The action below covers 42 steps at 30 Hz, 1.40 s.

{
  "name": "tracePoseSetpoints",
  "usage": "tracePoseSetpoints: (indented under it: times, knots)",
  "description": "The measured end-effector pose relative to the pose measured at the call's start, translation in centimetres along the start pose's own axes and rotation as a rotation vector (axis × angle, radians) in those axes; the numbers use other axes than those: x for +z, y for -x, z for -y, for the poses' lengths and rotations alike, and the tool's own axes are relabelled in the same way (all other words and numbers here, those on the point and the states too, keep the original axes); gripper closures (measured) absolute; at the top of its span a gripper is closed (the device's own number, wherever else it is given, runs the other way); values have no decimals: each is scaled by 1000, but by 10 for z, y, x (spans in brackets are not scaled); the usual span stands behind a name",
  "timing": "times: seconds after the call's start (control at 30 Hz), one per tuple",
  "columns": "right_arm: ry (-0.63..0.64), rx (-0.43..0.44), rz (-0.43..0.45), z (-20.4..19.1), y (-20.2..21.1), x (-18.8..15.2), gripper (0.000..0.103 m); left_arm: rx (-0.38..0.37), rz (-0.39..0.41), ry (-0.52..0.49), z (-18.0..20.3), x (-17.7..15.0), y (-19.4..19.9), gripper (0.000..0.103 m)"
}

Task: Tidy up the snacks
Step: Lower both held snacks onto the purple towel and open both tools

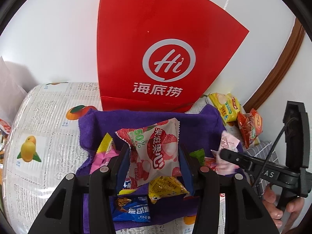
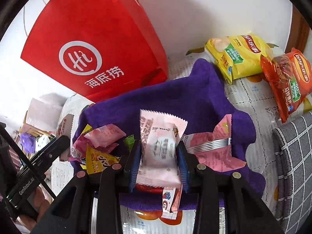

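My left gripper point(image 1: 154, 152) is shut on a white lychee snack pack point(image 1: 156, 148) and holds it above the purple cloth point(image 1: 136, 120). My right gripper point(image 2: 159, 152) is shut on a pale pink snack pack point(image 2: 159, 146) over the same cloth point(image 2: 175, 97). Several small wrapped snacks lie on the cloth: a yellow one point(image 1: 165, 188), a blue one point(image 1: 132, 208), pink ones point(image 2: 105, 136). A red paper bag point(image 1: 161, 44) stands upright behind the cloth, and it also shows in the right wrist view point(image 2: 93, 44). The right gripper shows at the right of the left wrist view point(image 1: 220, 153).
A yellow chip bag point(image 2: 237, 56) and a red chip bag point(image 2: 286, 81) lie at the back right by the wall. A grey checked cushion point(image 2: 292, 165) is at the right. The table has a fruit-print cover point(image 1: 39, 136). Clutter sits at the far left point(image 2: 39, 117).
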State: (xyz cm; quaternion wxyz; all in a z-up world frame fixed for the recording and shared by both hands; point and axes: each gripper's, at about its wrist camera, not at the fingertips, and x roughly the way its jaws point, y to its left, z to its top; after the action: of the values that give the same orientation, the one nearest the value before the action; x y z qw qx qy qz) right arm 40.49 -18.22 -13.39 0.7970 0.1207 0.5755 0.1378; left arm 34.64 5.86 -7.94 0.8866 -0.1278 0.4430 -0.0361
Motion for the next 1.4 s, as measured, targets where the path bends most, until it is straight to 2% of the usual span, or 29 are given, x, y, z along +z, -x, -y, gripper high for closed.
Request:
tracePoseSetpoints:
  times: [0.17, 0.27, 0.47, 0.63, 0.97, 1.17, 1.4]
  knots:
    - [5, 6, -35, -1, -7, -1, 65, -15, -39, 2, 3, -3, -10, 57]
    - [22, -5, -29, -4, -3, -1, 61, -16, -45, -8, 6, -5, -12, 57]
    - [19, 8, 3, -5, 12, -1, 60, -20, -39, -15, 10, -5, -10, 57]
    - [45, -7, 39, -9, 25, 0, 57, -95, -38, -4, 15, -7, -13, 57]
    - [55, -10, 60, -10, 34, 1, 56, -75, -50, -22, 25, -11, -23, 55]
    - [37, -14, 55, -7, 34, 2, 56, -65, -39, -43, 29, -12, -25, 50]
    - [21, -6, 63, -3, 39, 3, 56, -70, -84, -56, 32, -13, -31, 43]
